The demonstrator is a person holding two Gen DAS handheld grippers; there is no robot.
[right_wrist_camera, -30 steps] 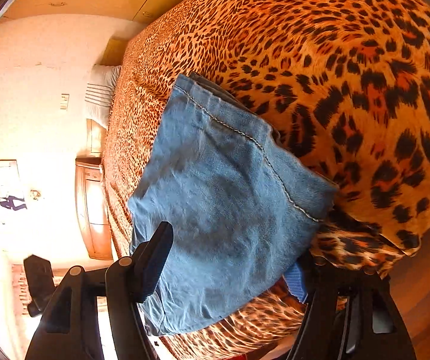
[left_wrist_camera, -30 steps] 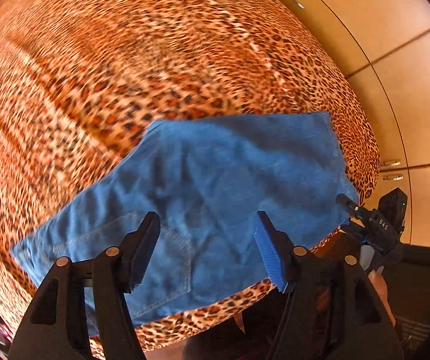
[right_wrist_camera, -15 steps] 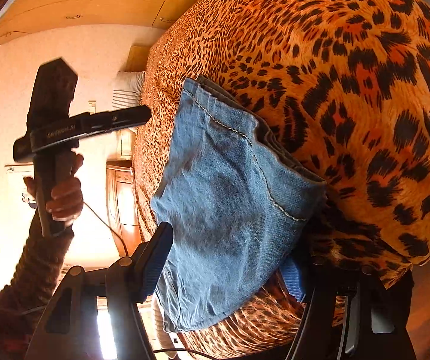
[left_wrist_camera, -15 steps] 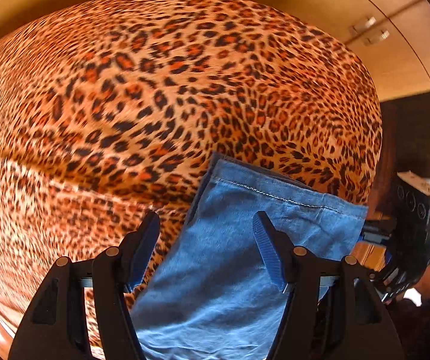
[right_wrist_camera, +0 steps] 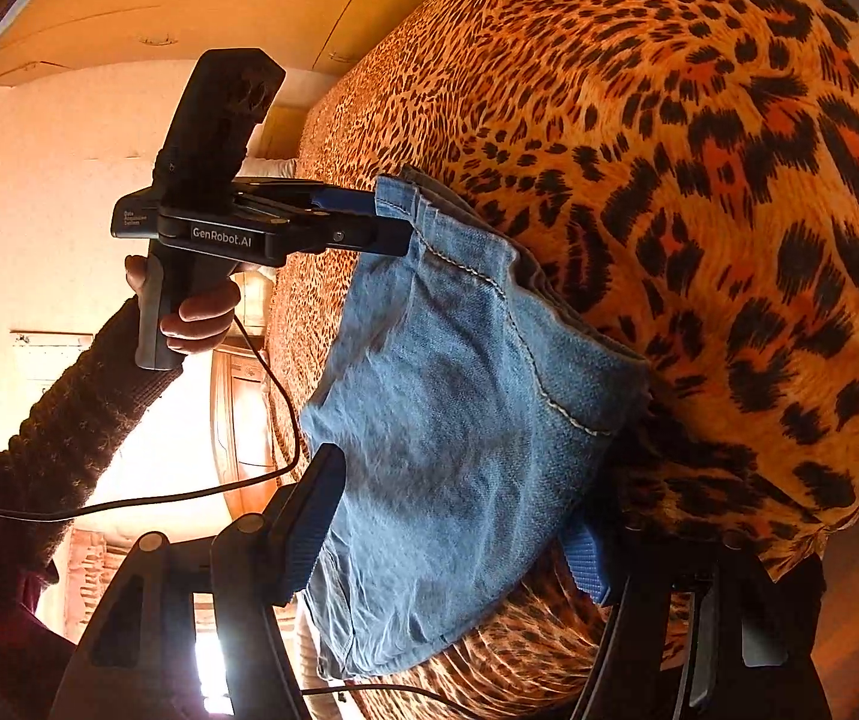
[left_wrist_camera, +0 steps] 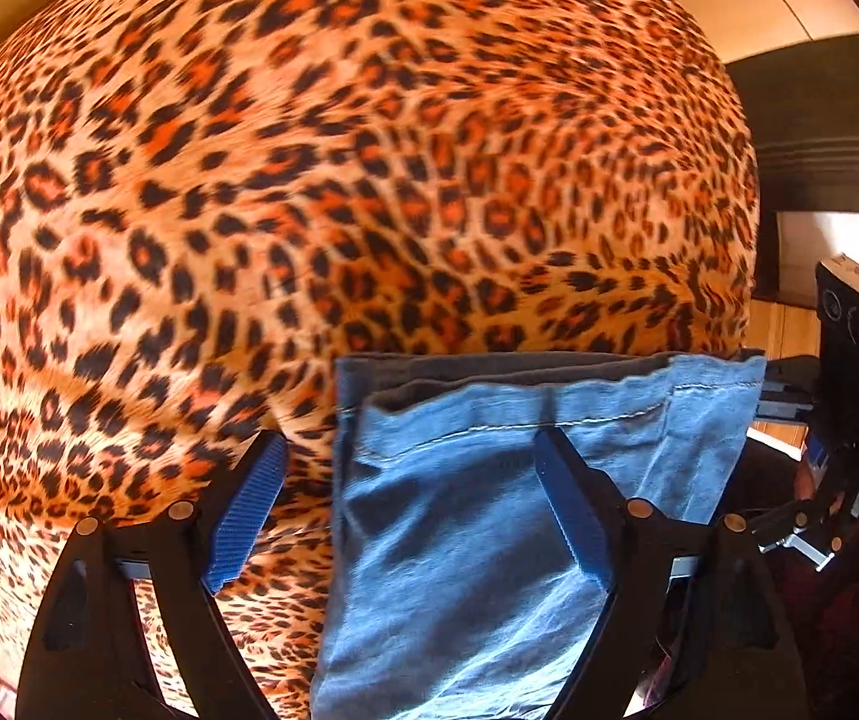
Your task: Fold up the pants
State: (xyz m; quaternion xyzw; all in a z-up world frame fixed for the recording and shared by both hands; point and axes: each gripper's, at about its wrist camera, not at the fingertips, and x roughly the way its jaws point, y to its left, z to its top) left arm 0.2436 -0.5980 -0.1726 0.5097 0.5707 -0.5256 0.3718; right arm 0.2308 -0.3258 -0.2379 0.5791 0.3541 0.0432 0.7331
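Spreading over the folded pants' [left_wrist_camera: 489,540] far corner, the left gripper [left_wrist_camera: 411,480] holds nothing; right gripper [right_wrist_camera: 453,516] straddles the near edge, pads apart. Next, likely pinching both corners for another fold.

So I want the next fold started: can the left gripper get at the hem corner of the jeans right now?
Probably yes. The left gripper is opening, straddling the side edge of the jeans just short of the hem; nothing lies between, only bedspread.
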